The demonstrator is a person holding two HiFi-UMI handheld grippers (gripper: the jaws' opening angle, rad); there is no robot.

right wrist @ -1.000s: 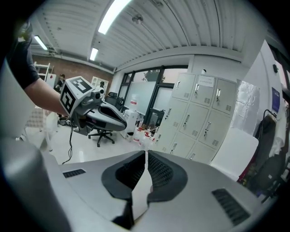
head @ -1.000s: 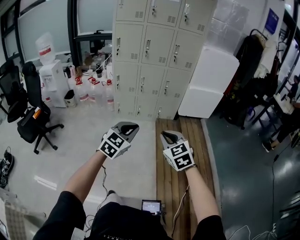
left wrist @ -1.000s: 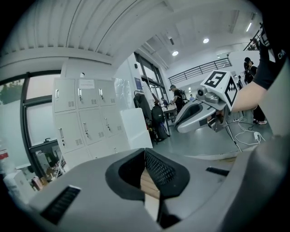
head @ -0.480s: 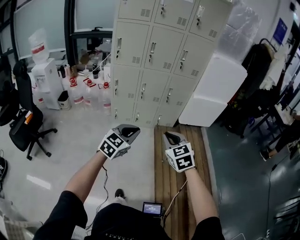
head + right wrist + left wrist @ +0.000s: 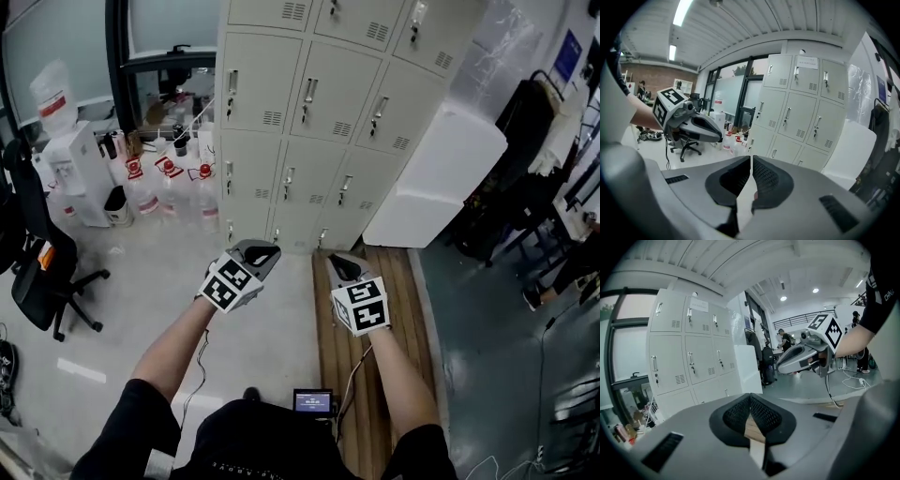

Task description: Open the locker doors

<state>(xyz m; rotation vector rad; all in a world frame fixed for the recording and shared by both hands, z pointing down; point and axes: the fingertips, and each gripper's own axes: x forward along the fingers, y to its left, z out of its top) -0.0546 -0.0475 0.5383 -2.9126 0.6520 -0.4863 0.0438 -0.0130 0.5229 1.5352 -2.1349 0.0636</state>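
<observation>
The cream metal lockers (image 5: 319,94) stand ahead across the floor, every door closed, each with a small handle and vent slots. They also fill the left of the left gripper view as the lockers (image 5: 689,348) and the right of the right gripper view as the lockers (image 5: 801,112). My left gripper (image 5: 265,251) is held out in front of me, well short of the lockers, shut and empty. My right gripper (image 5: 339,265) hangs beside it over the wooden strip, also shut with nothing between its pads. Each gripper view shows its own closed jaws, left gripper (image 5: 750,397) and right gripper (image 5: 751,159).
Water bottles (image 5: 169,192) and a water dispenser (image 5: 66,159) stand left of the lockers. A black office chair (image 5: 37,253) is at the far left. A large white block (image 5: 441,169) leans right of the lockers, with a clothes rack (image 5: 544,141) beyond. A small screen (image 5: 312,401) lies by my feet.
The lockers have grown larger and closer in the head view as I moved toward them. Both grippers travelled forward together and stayed shut.
</observation>
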